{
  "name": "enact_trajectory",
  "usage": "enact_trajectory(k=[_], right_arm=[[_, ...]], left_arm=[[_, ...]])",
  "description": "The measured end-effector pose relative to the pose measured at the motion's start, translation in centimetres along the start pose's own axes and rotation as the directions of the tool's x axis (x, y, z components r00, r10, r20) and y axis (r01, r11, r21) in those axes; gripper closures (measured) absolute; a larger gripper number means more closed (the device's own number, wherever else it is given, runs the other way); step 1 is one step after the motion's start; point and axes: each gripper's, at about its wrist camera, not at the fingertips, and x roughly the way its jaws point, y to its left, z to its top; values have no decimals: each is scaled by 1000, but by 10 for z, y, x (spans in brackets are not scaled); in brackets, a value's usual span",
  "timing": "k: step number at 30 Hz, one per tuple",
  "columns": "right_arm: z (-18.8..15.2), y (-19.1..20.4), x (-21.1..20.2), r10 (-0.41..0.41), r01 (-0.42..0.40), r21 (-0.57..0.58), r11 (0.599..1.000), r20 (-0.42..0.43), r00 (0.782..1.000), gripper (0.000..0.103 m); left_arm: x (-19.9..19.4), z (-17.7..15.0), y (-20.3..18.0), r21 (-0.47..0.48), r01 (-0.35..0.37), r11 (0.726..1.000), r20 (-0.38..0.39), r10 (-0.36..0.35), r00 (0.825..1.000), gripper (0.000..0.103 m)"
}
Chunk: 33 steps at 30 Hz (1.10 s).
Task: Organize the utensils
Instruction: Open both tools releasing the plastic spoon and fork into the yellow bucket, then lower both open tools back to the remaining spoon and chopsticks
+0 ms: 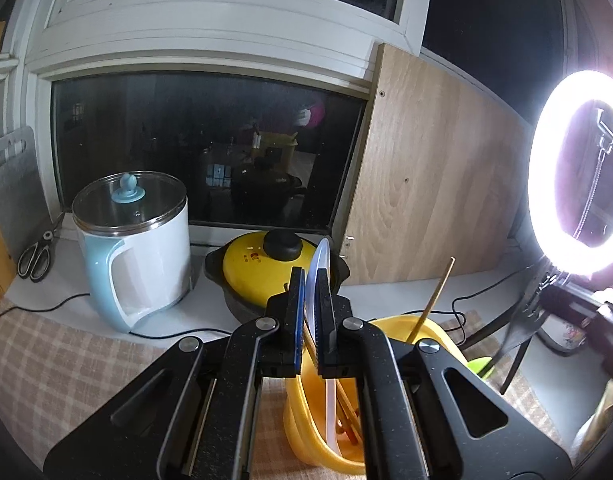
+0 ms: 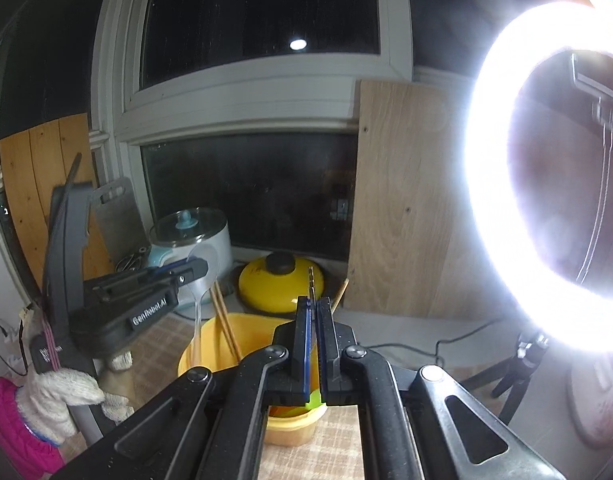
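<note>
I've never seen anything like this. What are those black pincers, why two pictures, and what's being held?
No robot here: a person holds a black claw in each hand, each with a camera looking along its fingers, hence two pictures. The left claw pinches a clear plastic spoon, its handle reaching into the yellow tub. The right claw pinches a thin stick, seemingly a chopstick, over that tub, where more chopsticks stand. Behind sit a kettle, a yellow-lidded pot, scissors and a ring lamp.
</note>
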Motion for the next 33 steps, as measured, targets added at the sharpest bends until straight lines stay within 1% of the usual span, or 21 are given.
enact_trajectory(k=[4, 6, 11, 13, 14, 16, 17, 18, 22, 26, 31, 33], right_arm=[[-9, 1, 4, 33, -33, 11, 999, -27, 999, 102], [-12, 3, 7, 47, -46, 11, 999, -39, 998, 102], [-17, 6, 14, 82, -81, 21, 997, -72, 994, 100], [-19, 6, 17, 111, -108, 32, 994, -88, 990, 99], [-19, 6, 18, 128, -125, 37, 991, -94, 987, 97], [-20, 6, 17, 138, -135, 36, 990, -94, 986, 86], [-20, 6, 14, 137, -135, 33, 990, -83, 987, 77], [-20, 5, 11, 137, -135, 33, 990, -76, 988, 75], [-21, -1, 1, 146, -143, 58, 988, -68, 987, 73], [-28, -13, -11, 146, -139, 101, 985, -56, 988, 55], [-38, -27, -23, 140, -132, 131, 983, -58, 988, 41], [-44, -31, -28, 138, -129, 132, 983, -61, 989, 31]], left_arm=[[-4, -5, 1, -12, 20, 1000, -22, -21, 1000, 102], [-2, -7, 1, -15, 24, 1000, -39, -25, 999, 102], [-2, -10, -3, -4, 23, 1000, -53, -24, 998, 102], [-2, -10, -5, 4, 32, 999, -63, -31, 998, 101], [-3, -10, -6, 9, 35, 999, -65, -34, 997, 100], [-6, -11, -7, 18, 35, 999, -64, -34, 997, 82], [-8, -11, -7, 17, 33, 999, -60, -32, 998, 64], [-10, -12, -7, 14, 35, 999, -52, -35, 998, 60], [-21, -11, -6, 12, 23, 1000, -36, -23, 999, 60], [-33, -12, -4, 11, 11, 1000, -29, -11, 1000, 60], [-46, -21, 1, -1, 2, 1000, -44, -2, 999, 60], [-51, -26, 2, 5, -8, 1000, -54, 8, 998, 60]])
